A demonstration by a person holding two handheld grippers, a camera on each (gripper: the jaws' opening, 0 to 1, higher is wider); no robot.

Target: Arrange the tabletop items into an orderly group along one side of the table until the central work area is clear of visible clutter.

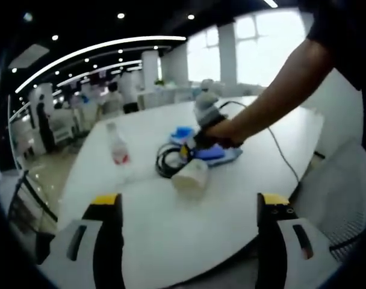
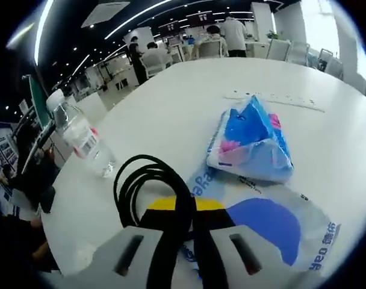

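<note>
In the right gripper view, the white and blue plastic bag (image 2: 273,232) lying on the table (image 2: 189,90) carries blue print: a fragment like "aRa" near its upper edge, cut off by the black cable (image 2: 162,198), and upside-down letters resembling "yeo" with small characters beside them along its lower right edge, neither forming a whole word. The water bottle (image 2: 80,138) has a red and white label with print too small to read, and the blue tissue pack (image 2: 252,141) shows coloured markings that cannot be made out. In the left gripper view nothing legible shows.
</note>
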